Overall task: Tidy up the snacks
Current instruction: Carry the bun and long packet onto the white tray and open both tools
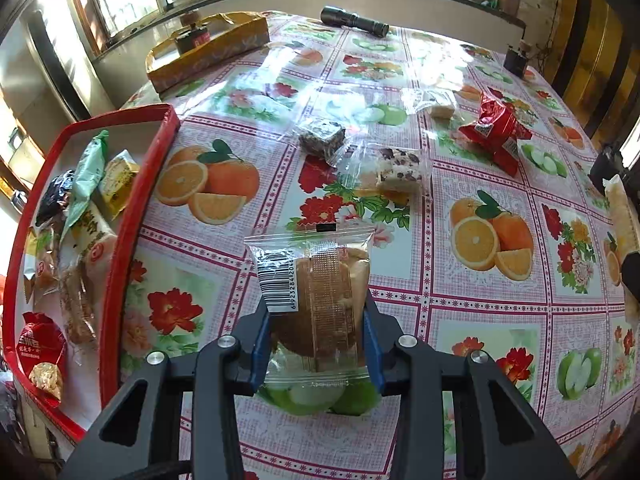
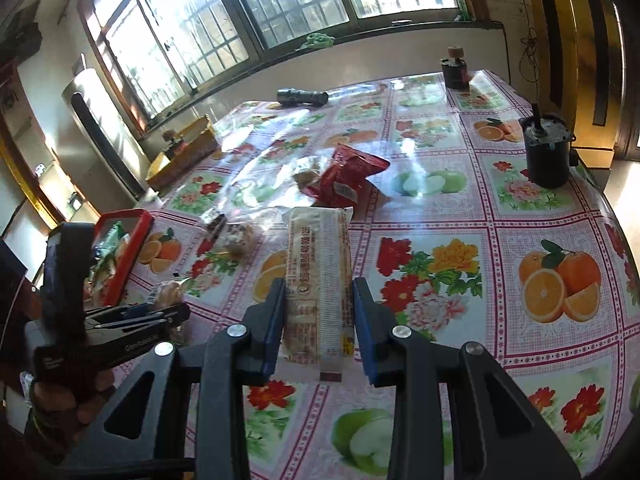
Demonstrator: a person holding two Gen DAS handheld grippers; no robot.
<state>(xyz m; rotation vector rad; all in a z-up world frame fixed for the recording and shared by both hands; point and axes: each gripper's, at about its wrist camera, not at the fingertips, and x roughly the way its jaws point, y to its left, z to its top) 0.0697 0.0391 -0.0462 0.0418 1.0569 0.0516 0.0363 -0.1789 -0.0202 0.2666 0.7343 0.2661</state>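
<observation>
L grip [image 1: 316, 344] clamped on clear-wrapped bun [image 1: 320, 300], held above table [image 1: 480, 300] next to red tray [image 1: 132, 216]. R grip [image 2: 318, 332] pinched on long biscuit pack [image 2: 320, 280], off table too.

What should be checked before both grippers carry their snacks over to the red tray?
1. Left gripper pads press the clear-wrapped round cake: ok.
2. Right gripper shut on the long wafer pack: ok.
3. Both snacks lifted clear of the tablecloth: cannot tell.
4. Red tray has free room: ok, bare floor at its far end.
5. Path to the tray free of loose snacks: ok for the left; the right must pass the left gripper.
6. Snacks left on the table, such as the red packet: not ok, several remain.
</observation>
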